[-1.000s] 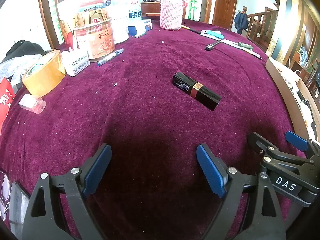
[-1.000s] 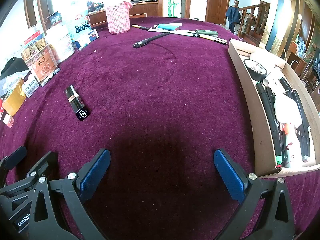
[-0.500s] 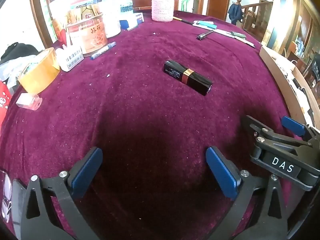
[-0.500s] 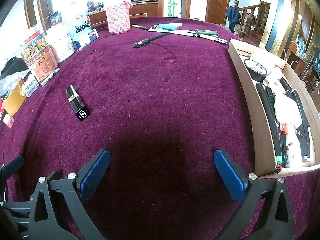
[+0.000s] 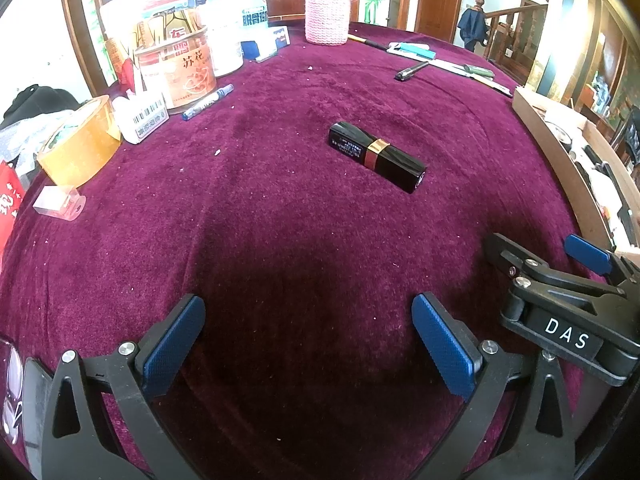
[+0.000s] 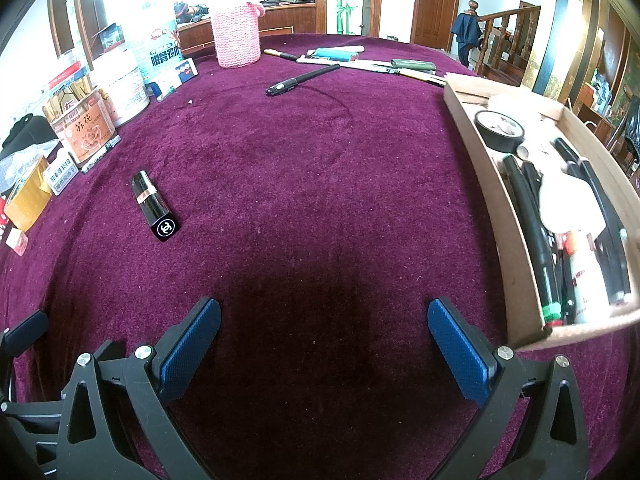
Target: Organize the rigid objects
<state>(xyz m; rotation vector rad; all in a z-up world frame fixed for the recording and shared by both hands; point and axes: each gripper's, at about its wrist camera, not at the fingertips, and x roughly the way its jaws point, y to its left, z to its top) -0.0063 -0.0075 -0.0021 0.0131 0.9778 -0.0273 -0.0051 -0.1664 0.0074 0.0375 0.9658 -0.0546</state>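
Note:
A black lipstick tube with a gold band (image 5: 376, 156) lies on the purple velvet table, ahead of my left gripper (image 5: 308, 336), which is open and empty. The tube also shows in the right wrist view (image 6: 154, 206), ahead and to the left of my right gripper (image 6: 324, 336), also open and empty. A cardboard tray (image 6: 500, 216) at the right holds pens, markers and a black tape roll (image 6: 500, 130). A black pen (image 6: 302, 79) lies farther back on the cloth.
Along the left edge stand an orange tin (image 5: 178, 72), a brown tape roll (image 5: 78, 146), a small white box (image 5: 146, 120) and a blue marker (image 5: 208, 102). A pink knitted bottle (image 6: 235, 36) and several pens and tools (image 6: 368, 60) lie at the back.
My left gripper has drawn back and turned slightly, and its jaws have opened wider. The lipstick now sits farther ahead in its view. The right gripper has held still.

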